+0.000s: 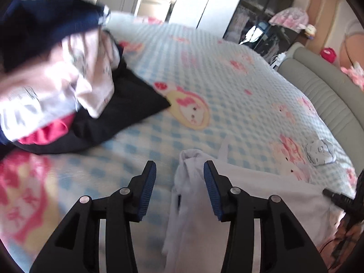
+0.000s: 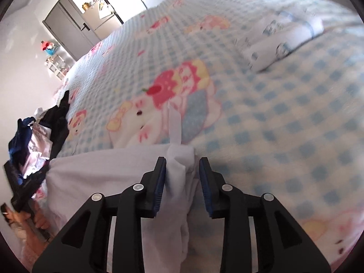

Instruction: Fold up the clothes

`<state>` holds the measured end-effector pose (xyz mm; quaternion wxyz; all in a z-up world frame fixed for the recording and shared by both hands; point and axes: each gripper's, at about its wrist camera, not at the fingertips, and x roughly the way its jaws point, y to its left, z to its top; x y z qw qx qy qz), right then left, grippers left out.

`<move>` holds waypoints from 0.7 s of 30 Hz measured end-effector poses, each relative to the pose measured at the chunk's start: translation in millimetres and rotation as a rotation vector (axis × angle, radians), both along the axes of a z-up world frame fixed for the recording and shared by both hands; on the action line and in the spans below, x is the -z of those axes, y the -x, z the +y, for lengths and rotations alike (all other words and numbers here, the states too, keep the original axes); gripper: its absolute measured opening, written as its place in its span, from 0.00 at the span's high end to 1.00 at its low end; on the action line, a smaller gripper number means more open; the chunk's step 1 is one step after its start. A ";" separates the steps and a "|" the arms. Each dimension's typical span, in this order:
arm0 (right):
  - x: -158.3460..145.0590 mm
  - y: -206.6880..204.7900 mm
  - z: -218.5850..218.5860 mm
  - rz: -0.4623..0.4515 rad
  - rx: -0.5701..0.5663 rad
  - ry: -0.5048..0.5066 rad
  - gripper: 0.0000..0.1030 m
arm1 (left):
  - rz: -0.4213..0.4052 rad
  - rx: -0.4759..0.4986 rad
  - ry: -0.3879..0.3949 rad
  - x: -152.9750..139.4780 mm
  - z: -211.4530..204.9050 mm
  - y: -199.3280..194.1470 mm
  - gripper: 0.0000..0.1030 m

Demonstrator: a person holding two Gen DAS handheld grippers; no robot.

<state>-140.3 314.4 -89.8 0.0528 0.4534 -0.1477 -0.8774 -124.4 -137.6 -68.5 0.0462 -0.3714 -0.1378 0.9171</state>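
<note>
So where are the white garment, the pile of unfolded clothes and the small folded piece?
white garment [image 2: 179, 159]: right wrist view, bunched corner between the fingers.
pile of unfolded clothes [image 1: 88, 86]: left wrist view, pink piece on top.
small folded piece [image 2: 279, 43]: right wrist view, its middle.

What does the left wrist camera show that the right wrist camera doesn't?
Only the left view shows the grey padded headboard, a dark wardrobe and the red garment in the laundry pile.

Only the right view shows a grey door and a small shelf by the wall.

Both show the checked cartoon blanket, the white garment between open fingers, the clothes pile, and a small folded printed item.
</note>
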 end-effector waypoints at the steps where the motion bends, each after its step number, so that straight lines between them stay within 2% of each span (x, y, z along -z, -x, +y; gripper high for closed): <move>1: -9.2 -5.1 -2.5 0.027 0.012 -0.054 0.70 | 0.018 0.032 0.011 -5.3 8.3 -6.6 0.56; 2: -17.7 -10.7 -6.8 0.053 0.012 -0.090 0.68 | 0.026 0.067 0.016 -8.0 17.6 -12.0 0.55; 4: -31.9 -23.9 -23.3 0.100 -0.037 -0.085 0.68 | 0.022 0.142 0.008 -6.8 41.6 -22.2 0.53; 6: -35.3 -33.4 -43.7 0.112 -0.099 -0.053 0.68 | 0.011 0.132 0.007 3.0 57.1 -30.5 0.52; 8: -22.1 -44.1 -64.5 0.087 -0.145 -0.001 0.68 | -0.010 0.097 0.020 14.5 65.2 -38.4 0.52; 11: 13.4 -57.7 -86.5 0.007 -0.183 0.022 0.68 | -0.079 0.014 0.079 33.0 55.5 -45.0 0.53; 13: 33.2 -67.0 -93.3 -0.032 -0.185 -0.011 0.69 | -0.110 -0.021 0.131 38.9 45.6 -47.8 0.53; 15: 36.0 -73.2 -84.1 -0.035 -0.156 0.013 0.70 | -0.110 -0.070 0.166 35.9 32.7 -52.2 0.52; 17: 30.3 -73.8 -72.5 -0.023 -0.114 0.033 0.71 | -0.108 -0.107 0.072 32.9 14.2 -59.5 0.52; 18: 25.1 -74.4 -67.5 -0.014 -0.098 0.031 0.70 | -0.100 -0.097 -0.006 32.1 8.6 -63.8 0.52; 19: 22.0 -74.6 -65.4 -0.005 -0.094 0.030 0.69 | -0.091 -0.086 -0.044 30.1 9.4 -67.0 0.52; 20: 19.7 -76.1 -65.7 0.001 -0.102 0.029 0.69 | -0.075 -0.062 -0.058 26.6 15.8 -71.2 0.52; 21: 18.0 -78.2 -68.5 0.005 -0.120 0.023 0.69 | -0.055 -0.025 -0.039 22.8 27.8 -75.4 0.50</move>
